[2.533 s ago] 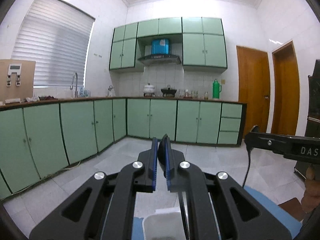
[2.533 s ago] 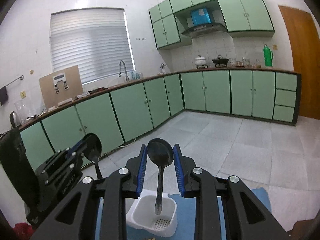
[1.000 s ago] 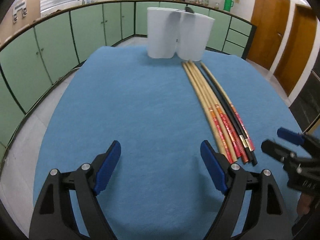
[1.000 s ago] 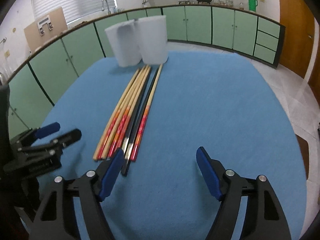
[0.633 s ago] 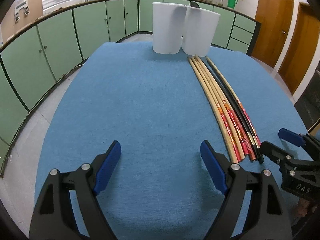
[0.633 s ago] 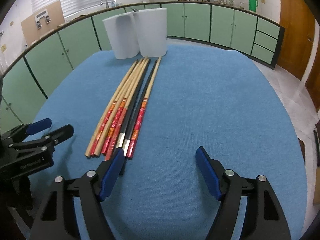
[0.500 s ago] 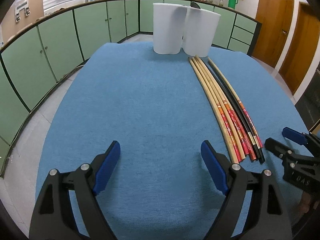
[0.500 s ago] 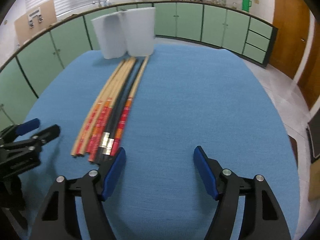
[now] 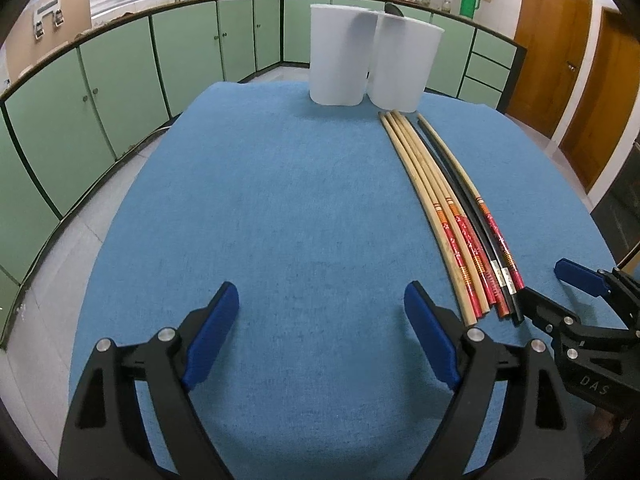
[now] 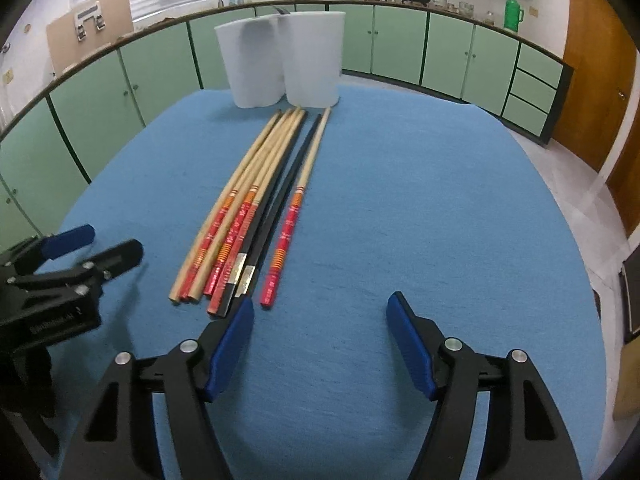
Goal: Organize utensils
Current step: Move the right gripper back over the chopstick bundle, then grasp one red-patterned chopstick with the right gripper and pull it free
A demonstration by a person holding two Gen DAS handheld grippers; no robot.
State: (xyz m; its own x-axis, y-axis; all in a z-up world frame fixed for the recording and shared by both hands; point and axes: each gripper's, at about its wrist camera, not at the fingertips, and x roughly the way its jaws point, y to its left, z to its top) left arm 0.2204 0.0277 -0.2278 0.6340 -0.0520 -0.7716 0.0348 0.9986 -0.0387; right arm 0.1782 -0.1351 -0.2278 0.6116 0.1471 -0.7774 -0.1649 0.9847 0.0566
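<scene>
Right wrist view: the right gripper [image 10: 320,344] has its fingers apart and empty over the blue table [image 10: 440,208], its left finger just beside the near ends of the chopsticks [image 10: 256,216]. The left gripper [image 9: 320,336] is also spread wide with nothing between its fingers, the chopsticks lying off to its right. They lie loose in a bundle, far tips near the two white holders [image 10: 280,60], where a dark utensil tip [image 9: 394,9] already shows. Judging by this, every chopstick is left to collect.
</scene>
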